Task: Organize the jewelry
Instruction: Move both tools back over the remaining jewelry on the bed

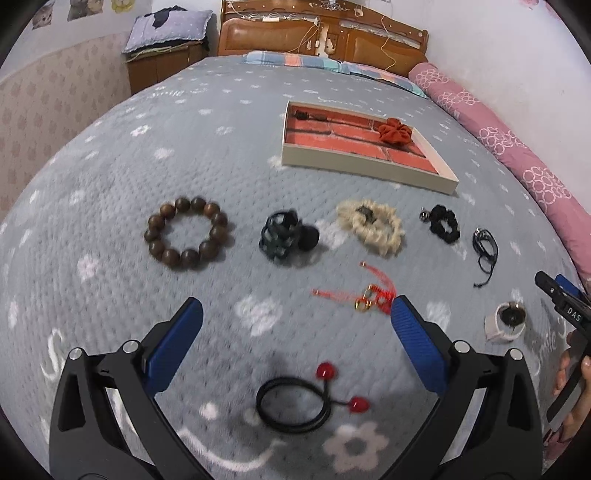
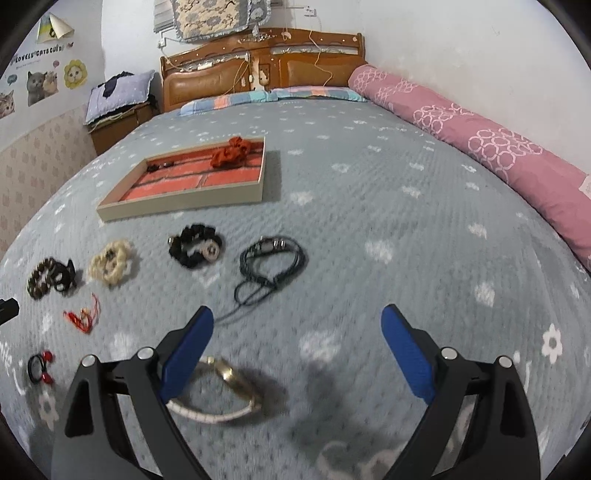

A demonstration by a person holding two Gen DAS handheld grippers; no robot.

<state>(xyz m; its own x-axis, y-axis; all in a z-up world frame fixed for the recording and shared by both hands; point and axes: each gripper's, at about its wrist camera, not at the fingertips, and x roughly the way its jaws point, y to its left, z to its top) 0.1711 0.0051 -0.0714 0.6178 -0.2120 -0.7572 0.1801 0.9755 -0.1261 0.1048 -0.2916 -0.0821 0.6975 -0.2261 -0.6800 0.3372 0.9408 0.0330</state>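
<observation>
On the grey quilted bed (image 1: 110, 155), I am holding both tongs wide open and empty; my left tongs (image 1: 295, 321) are hovering over the black hair tie (image 1: 291, 404), light and floppy, best pinched across its loop.

Two low wrist views along blue fingers, facing the headboard (image 1: 325, 33), sharing tray (image 2: 184, 201) and bedspread (image 1: 221, 147).
</observation>
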